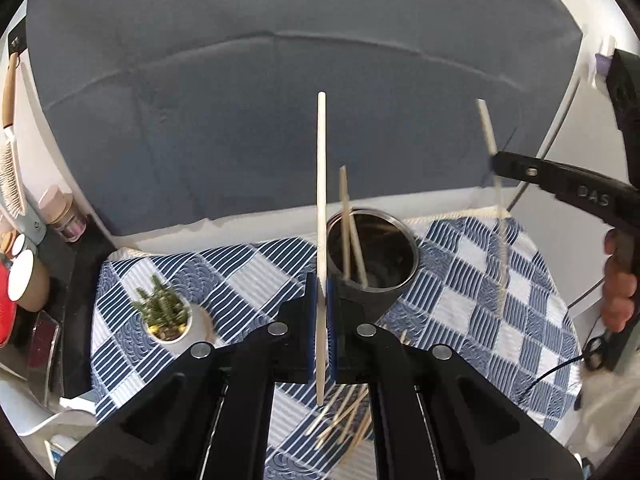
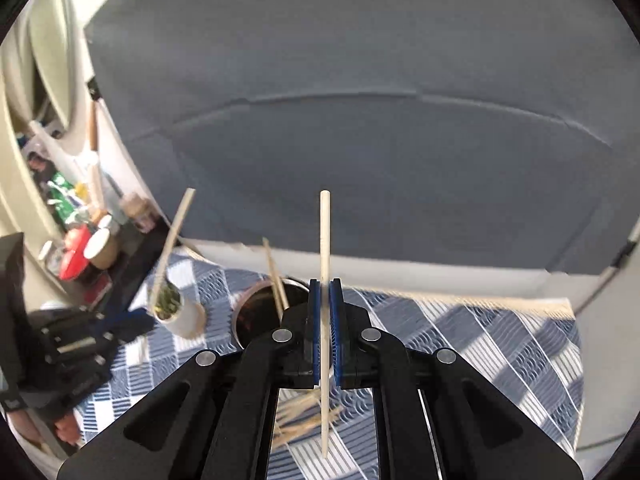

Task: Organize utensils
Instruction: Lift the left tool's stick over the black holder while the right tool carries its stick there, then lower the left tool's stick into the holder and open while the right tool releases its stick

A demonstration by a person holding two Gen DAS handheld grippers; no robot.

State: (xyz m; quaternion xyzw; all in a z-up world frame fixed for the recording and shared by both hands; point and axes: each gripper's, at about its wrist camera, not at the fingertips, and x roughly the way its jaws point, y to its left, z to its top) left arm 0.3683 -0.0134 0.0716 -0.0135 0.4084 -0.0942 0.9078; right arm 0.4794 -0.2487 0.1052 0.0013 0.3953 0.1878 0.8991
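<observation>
Two handheld grippers are raised above a table covered with a blue and white checked cloth [image 1: 472,280], in front of a grey padded backrest [image 1: 280,112].

The left gripper [image 1: 320,332], black with blue pads, has its fingers pressed together on a single pale wooden chopstick [image 1: 321,208]. This chopstick stands nearly upright in the left wrist view, its long axis running from top to bottom; most of its length rises above the pads and a shorter part hangs below them.

The right gripper [image 2: 325,332], of the same build, is likewise clamped tight on a second pale wooden chopstick [image 2: 325,240]. It also stands close to upright, with a long part above the pads and the lower end pointing down toward the cloth. From the left wrist view this stick appears at the right, blurred and leaning slightly.

Just beyond both grippers a dark cylindrical metal cup [image 1: 374,256] stands upright on the cloth. Two wooden chopsticks [image 1: 350,224] rest inside it, leaning against the rim with their upper ends sticking out.

A loose heap of wooden chopsticks [image 1: 344,420] lies flat on the cloth below the grippers, pointing in mixed directions.

A small white pot with a green plant [image 1: 170,318] sits on the cloth to the left of the cup.
</observation>
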